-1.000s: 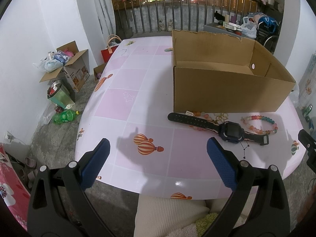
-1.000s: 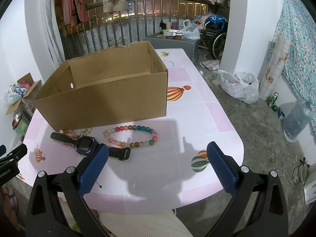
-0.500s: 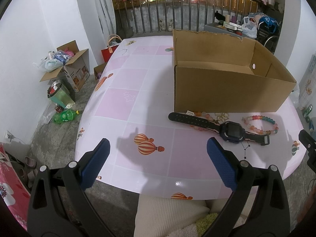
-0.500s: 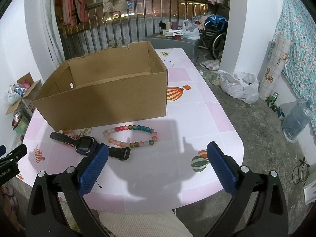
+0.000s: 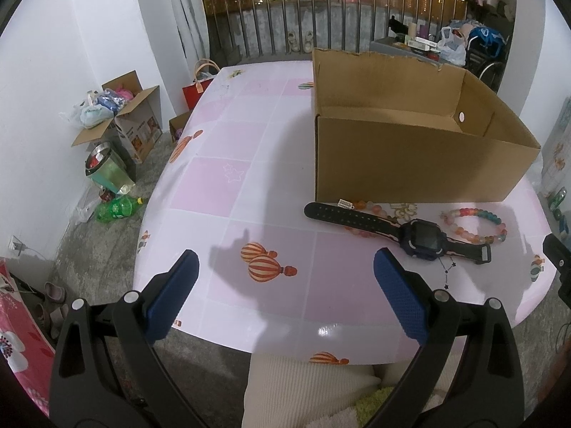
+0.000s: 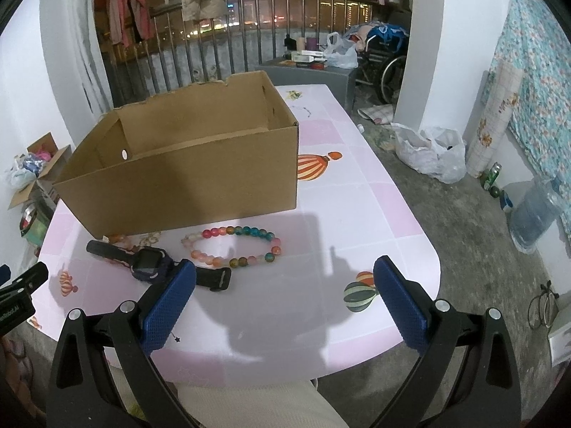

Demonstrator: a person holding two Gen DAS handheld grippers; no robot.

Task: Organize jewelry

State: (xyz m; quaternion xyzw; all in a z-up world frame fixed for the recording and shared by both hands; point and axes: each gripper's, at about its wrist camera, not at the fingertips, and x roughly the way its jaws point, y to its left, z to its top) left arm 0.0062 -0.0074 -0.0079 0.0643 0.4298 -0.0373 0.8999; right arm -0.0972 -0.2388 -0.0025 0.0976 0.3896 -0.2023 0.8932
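An open cardboard box (image 5: 410,164) (image 6: 185,185) stands on the pink table (image 5: 249,178) (image 6: 339,221). In front of it lie a dark smartwatch (image 5: 423,239) (image 6: 150,267), a multicoloured bead bracelet (image 5: 474,224) (image 6: 232,246), a pink bead bracelet (image 5: 367,208) (image 6: 119,239) partly under the watch strap, and a small gold piece (image 5: 403,210) (image 6: 150,239). My left gripper (image 5: 285,281) is open and empty above the table's near edge, left of the watch. My right gripper (image 6: 285,285) is open and empty, its left finger just in front of the watch.
Left of the table, the floor holds a cardboard box of bags (image 5: 117,117), a bin (image 5: 107,174) and a green bottle (image 5: 117,208). To the right are a plastic bag (image 6: 431,157) and a water jug (image 6: 535,214). A railing (image 5: 321,10) is behind.
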